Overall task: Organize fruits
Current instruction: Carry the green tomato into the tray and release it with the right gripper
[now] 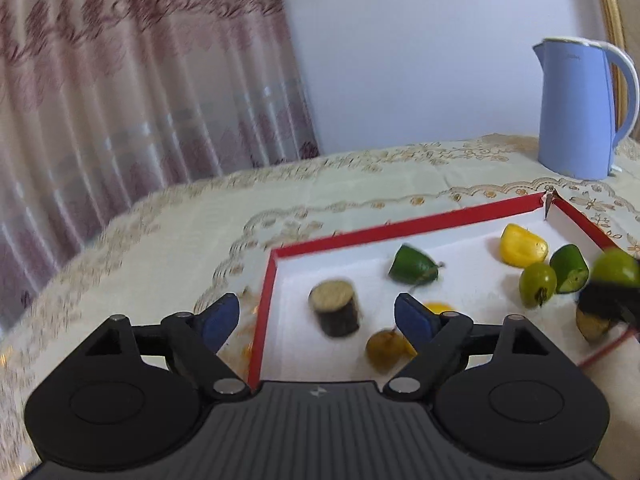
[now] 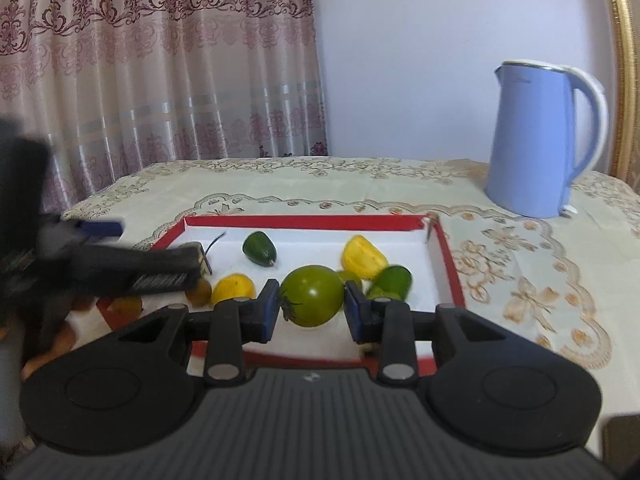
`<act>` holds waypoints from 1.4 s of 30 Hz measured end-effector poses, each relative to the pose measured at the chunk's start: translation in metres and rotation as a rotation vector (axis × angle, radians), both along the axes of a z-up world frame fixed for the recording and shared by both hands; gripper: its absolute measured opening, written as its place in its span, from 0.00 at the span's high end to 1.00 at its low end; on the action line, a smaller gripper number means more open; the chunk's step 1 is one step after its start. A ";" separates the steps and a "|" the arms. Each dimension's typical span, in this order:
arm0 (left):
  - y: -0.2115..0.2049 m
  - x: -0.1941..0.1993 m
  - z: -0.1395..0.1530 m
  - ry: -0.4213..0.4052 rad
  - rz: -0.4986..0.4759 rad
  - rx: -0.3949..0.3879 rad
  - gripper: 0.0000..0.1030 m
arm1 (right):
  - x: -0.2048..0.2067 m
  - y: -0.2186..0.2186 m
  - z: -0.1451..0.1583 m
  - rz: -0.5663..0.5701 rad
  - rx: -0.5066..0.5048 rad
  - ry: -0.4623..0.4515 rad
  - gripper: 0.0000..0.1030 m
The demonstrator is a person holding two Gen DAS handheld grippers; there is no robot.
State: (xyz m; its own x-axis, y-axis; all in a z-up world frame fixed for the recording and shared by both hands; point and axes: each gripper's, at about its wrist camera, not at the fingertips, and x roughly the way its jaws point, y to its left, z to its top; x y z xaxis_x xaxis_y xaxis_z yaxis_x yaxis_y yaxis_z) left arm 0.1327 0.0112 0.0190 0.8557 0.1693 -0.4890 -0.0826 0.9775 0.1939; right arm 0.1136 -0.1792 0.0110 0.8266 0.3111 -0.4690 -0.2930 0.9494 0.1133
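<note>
The right hand-held gripper (image 2: pixel 311 312) clamps a green tomato (image 2: pixel 312 295) over the near part of the red tray (image 2: pixel 450 264). The left hand-held gripper (image 1: pixel 318 318) gapes wide, empty, above the tray's left edge.

Fruits (image 2: pixel 362 258) in tray (image 2: pixel 304 222) on table (image 2: pixel 520 264), kettle (image 2: pixel 536 140) behind tray's right corner, curtain (image 2: pixel 160 60) behind table

glossy smooth green tomato (image 2: pixel 311 295), matt blue plastic kettle (image 2: pixel 536 140), embroidered cloth tablecloth (image 2: pixel 520 248), red card tray (image 2: pixel 304 222)
</note>
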 end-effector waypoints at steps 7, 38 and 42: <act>0.019 -0.033 -0.002 0.008 0.041 -0.060 0.17 | 0.050 0.013 -0.009 -0.020 -0.024 0.051 0.68; 0.019 -0.058 -0.002 -0.009 0.045 -0.075 0.07 | -0.052 -0.008 -0.018 -0.104 -0.157 -0.023 0.00; 0.018 -0.059 -0.003 -0.008 0.050 -0.073 0.06 | -0.055 -0.007 -0.035 -0.074 -0.204 0.087 0.00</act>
